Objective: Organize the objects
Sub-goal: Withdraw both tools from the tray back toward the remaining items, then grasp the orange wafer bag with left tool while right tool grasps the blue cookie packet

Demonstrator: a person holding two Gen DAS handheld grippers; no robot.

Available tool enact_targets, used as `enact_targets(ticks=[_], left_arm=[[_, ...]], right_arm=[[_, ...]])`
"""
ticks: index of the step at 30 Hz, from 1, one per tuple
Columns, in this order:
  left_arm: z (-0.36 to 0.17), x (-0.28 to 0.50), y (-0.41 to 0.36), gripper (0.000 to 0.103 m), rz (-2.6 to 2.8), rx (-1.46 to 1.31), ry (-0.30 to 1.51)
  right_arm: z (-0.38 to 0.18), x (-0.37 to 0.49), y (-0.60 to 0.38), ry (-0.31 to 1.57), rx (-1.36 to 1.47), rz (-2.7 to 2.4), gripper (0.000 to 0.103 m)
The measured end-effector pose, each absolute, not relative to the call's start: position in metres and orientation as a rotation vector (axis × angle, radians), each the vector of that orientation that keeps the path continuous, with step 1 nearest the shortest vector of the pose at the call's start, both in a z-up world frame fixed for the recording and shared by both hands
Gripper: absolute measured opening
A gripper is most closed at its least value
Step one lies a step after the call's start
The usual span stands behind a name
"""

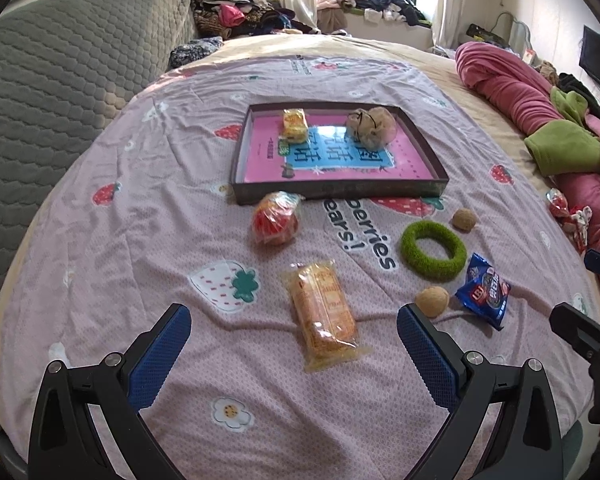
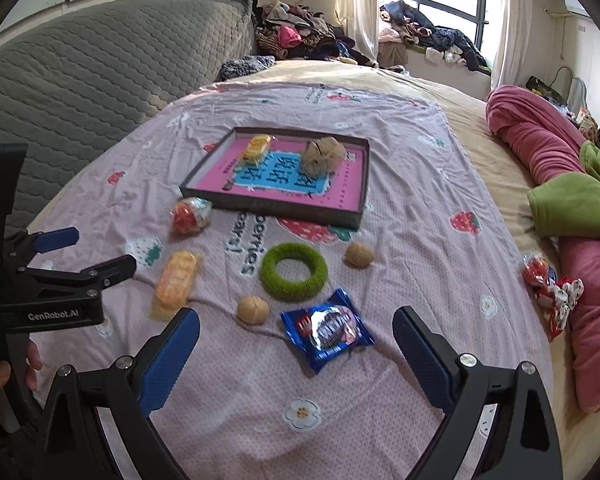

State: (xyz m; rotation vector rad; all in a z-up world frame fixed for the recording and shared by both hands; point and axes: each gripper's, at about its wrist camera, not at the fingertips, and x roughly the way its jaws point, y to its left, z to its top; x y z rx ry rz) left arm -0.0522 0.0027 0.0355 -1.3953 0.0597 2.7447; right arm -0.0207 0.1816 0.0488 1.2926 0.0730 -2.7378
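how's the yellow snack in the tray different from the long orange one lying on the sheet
The yellow snack sits inside the tray; the long orange packet lies on the pink sheet, outside it. The yellow snack looks short and blocky, the orange packet long and flat. Both are sealed wrapped snacks, untouched by either gripper.

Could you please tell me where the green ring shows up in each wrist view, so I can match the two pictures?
Left wrist view: the green ring lies right of centre on the bedspread, nearer the camera than the tray.
Right wrist view: the green ring lies near the centre, below the tray's front wall.
Shared landmark: the blue snack packet lies just beside the ring, nearer the camera.
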Motion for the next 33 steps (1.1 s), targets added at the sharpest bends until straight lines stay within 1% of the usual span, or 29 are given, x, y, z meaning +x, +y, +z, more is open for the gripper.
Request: enact_targets(ticks=[9, 13, 16, 33], left_arm=[[0.013, -0.047, 0.007, 0.102, 2.730, -1.413, 0.034], [0.003, -0.046, 0.011, 0.102, 2.723, -1.422, 0.046], [-0.003, -0.047, 0.013, 0.102, 2.718, -1.430, 0.054], [-0.029, -0.060, 0.017, 0.103, 2.715, -1.431, 0.040]], right_arm=[[0.024, -0.014, 0.195, 0.041, 1.321, -2.733, 0.098], [0.016, -0.013, 0.198, 0.073, 1.328, -2.749, 0.098], [0.007, -0.014, 0.202, 0.045, 1.343, -2.730, 0.098], [-0.027, -0.032, 0.204, 0.099, 1.399, -2.701, 0.098]])
